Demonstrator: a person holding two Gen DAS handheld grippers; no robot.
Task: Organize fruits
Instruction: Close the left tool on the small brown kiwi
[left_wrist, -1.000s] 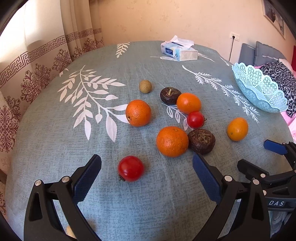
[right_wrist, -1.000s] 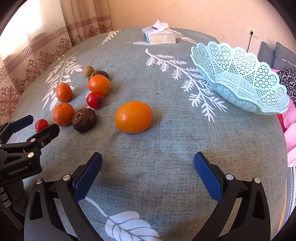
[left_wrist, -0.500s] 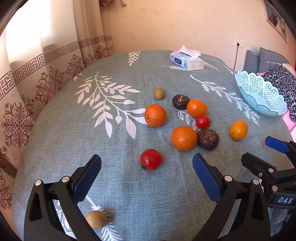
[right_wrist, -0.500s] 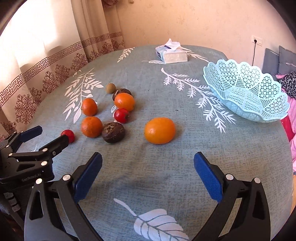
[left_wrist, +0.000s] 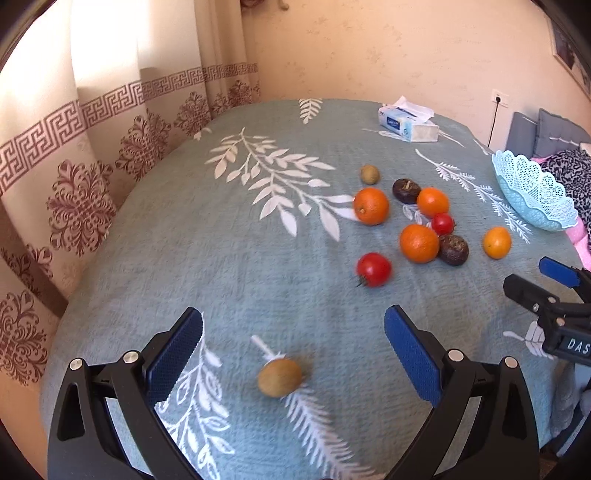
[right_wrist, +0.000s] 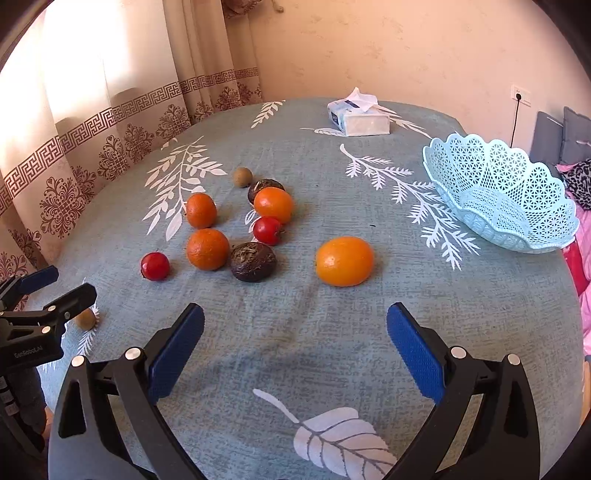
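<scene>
Kiwi (left_wrist: 279, 377) blurred, left tool (left_wrist: 293, 350) agape

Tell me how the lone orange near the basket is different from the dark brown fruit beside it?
The lone orange is bright and smooth; the dark brown fruit is dull, with a rough, fibrous top. The orange looks bigger. It sits apart, nearest the basket, while the brown fruit sits right against another orange. Both are roundish and rest on the tablecloth, untouched by either gripper.
</scene>
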